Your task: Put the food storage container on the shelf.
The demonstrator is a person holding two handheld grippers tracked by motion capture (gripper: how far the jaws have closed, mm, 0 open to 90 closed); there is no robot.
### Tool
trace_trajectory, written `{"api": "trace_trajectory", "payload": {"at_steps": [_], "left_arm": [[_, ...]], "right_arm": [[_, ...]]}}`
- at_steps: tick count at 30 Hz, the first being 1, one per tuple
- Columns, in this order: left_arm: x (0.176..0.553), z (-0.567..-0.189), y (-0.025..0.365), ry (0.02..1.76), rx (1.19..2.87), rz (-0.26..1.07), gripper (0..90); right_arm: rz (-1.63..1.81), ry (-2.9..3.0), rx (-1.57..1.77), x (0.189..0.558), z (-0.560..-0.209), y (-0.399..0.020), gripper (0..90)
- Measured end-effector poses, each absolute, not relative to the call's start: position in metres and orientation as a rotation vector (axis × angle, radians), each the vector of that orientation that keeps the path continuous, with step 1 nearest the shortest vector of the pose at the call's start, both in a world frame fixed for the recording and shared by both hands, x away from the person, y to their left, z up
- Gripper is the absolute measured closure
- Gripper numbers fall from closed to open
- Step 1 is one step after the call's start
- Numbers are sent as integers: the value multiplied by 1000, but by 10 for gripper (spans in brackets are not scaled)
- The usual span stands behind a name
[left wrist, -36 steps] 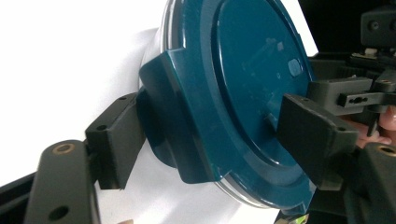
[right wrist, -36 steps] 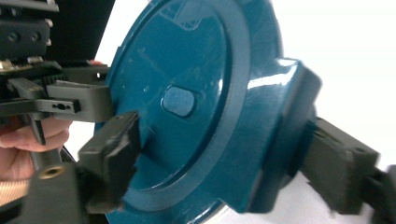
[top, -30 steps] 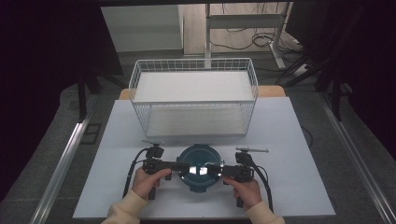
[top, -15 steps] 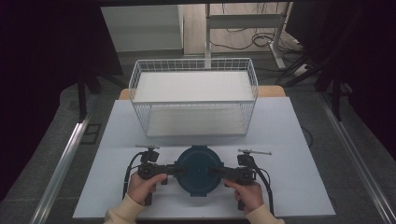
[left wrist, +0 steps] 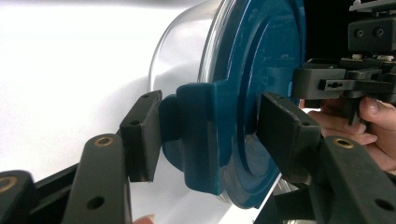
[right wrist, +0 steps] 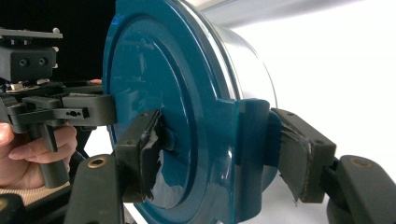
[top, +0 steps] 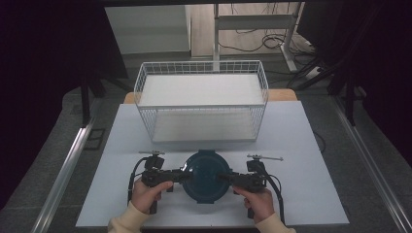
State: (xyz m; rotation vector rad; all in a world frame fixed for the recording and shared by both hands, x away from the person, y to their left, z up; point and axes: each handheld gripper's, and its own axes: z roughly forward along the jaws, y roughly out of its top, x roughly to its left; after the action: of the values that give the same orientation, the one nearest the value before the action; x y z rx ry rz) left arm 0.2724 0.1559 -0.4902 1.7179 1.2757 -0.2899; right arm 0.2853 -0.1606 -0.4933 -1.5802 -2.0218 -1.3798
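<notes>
Near the tabletop's [top: 311,145] front edge sat the lidded container [top: 206,175]; right tongs [right wrist: 215,154] clamped one lid latch, left tongs [left wrist: 210,135], just narrowing, pinched the opposite latch, likely for lifting.

In the high view the blue lid [top: 206,175] hides the container's body and contents. The left claw [left wrist: 205,135] view cuts the lid off at its top edge, the right claw [right wrist: 215,154] view at top and bottom. Both forearms leave the high view past the counter's [top: 311,145] near edge.
</notes>
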Motion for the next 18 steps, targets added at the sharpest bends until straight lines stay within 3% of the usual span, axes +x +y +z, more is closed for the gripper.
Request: {"api": "trace_trajectory", "payload": {"at_steps": [18], "left_arm": [[268, -469, 157, 1203, 1732, -240, 428]], "right_arm": [[-1448, -2126, -1510, 280, -466, -160, 362]]}}
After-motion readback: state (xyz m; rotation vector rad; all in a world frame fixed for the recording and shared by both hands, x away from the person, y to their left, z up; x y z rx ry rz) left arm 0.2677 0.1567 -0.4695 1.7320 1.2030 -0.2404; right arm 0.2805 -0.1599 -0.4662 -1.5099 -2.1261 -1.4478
